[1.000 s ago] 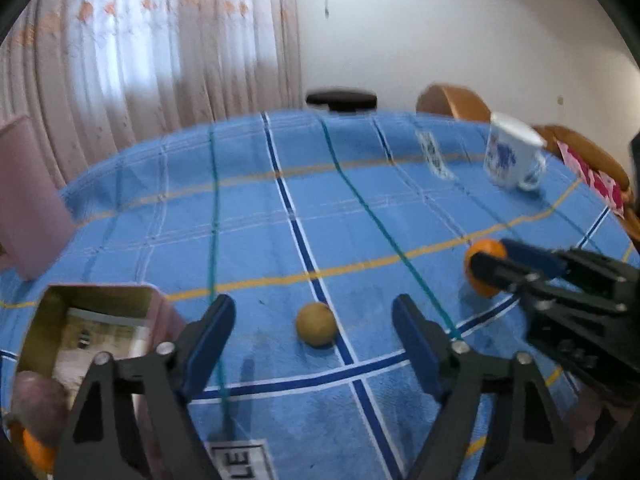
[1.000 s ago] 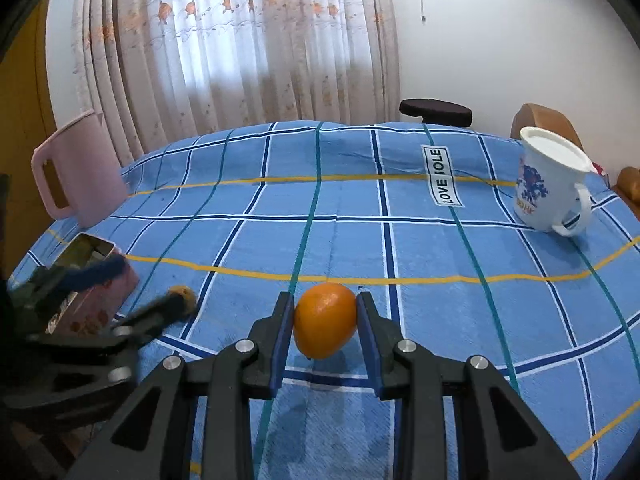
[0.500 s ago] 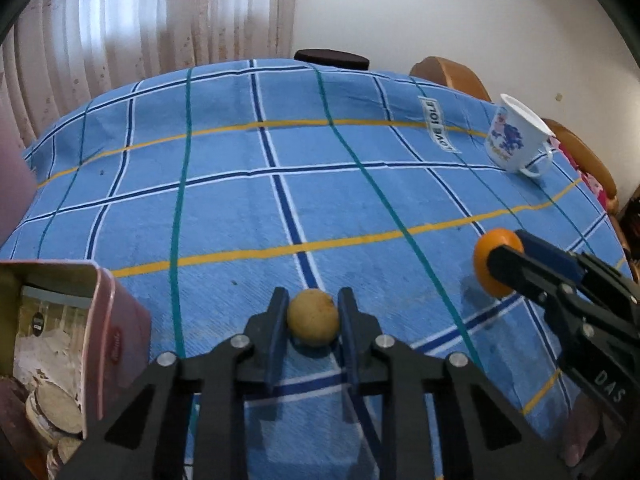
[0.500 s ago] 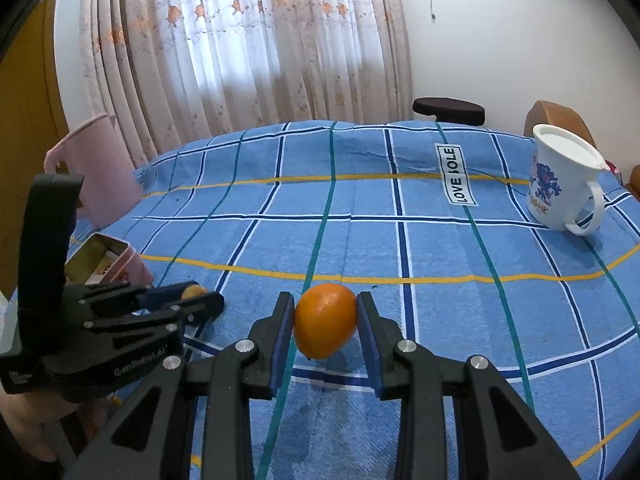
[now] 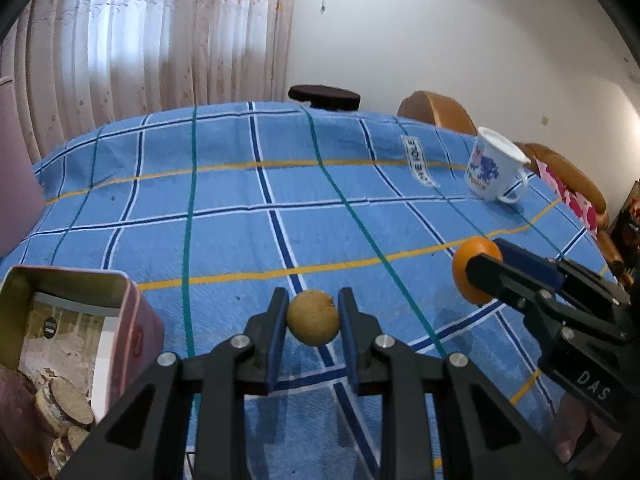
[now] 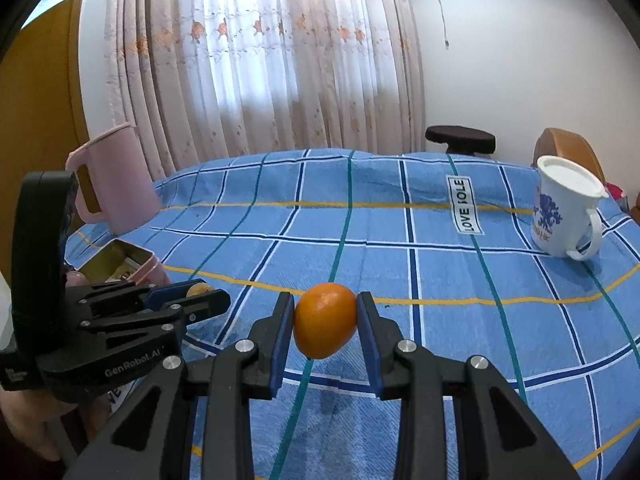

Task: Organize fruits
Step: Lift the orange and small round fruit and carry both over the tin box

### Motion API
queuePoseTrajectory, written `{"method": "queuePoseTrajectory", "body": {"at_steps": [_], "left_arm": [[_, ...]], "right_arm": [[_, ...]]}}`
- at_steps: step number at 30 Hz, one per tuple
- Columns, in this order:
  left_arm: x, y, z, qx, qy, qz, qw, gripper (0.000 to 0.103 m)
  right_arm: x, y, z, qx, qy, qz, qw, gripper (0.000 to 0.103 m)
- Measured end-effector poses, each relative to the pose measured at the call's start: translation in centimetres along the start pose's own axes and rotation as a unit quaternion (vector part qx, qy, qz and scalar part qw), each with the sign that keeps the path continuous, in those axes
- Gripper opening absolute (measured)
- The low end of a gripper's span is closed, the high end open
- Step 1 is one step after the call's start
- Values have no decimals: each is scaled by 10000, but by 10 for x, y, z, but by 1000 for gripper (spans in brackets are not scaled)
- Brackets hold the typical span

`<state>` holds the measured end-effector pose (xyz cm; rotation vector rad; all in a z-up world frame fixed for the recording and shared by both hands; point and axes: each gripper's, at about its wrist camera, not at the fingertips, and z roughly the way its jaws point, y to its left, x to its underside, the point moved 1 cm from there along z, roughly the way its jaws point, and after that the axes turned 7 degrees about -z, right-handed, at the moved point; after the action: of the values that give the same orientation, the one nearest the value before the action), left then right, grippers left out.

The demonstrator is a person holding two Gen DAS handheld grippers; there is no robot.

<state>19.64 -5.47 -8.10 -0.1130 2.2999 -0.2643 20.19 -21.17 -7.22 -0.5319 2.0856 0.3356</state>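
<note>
My left gripper [image 5: 313, 322] is shut on a small brown-yellow round fruit [image 5: 313, 322] and holds it above the blue checked tablecloth [image 5: 240, 220]. My right gripper [image 6: 325, 326] is shut on an orange [image 6: 325, 326], also lifted off the cloth. In the left wrist view the orange [image 5: 474, 268] and right gripper show at the right. In the right wrist view the left gripper [image 6: 200, 294] shows at the left with the brown fruit [image 6: 197, 289] partly hidden between its fingers. An open pink tin [image 5: 128, 320] stands at the lower left, with round items inside.
A white mug with a blue print [image 5: 494, 170] [image 6: 560, 208] stands at the far right. A pink jug [image 6: 116, 184] stands at the far left. A "LOVE" label [image 6: 466, 204] is sewn on the cloth. Chairs and a dark stool [image 5: 324, 96] stand behind the table.
My left gripper closed on the brown fruit and lifted it off the cloth. My right gripper kept hold of the orange and rose with it.
</note>
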Motion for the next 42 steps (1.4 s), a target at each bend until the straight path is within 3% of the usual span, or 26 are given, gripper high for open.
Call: {"method": "queuePoseTrajectory", "body": {"at_steps": [8,42], "left_arm": [[1,-5,-13,-189,-397,130,9989,26],[9,-14,-44,-395,-1281,346,9904,26]], "right_arm": [[-1,2,-8,-48,-223,-52,9997,34],[1,12,-32,93,-887,-310,9955,34]]}}
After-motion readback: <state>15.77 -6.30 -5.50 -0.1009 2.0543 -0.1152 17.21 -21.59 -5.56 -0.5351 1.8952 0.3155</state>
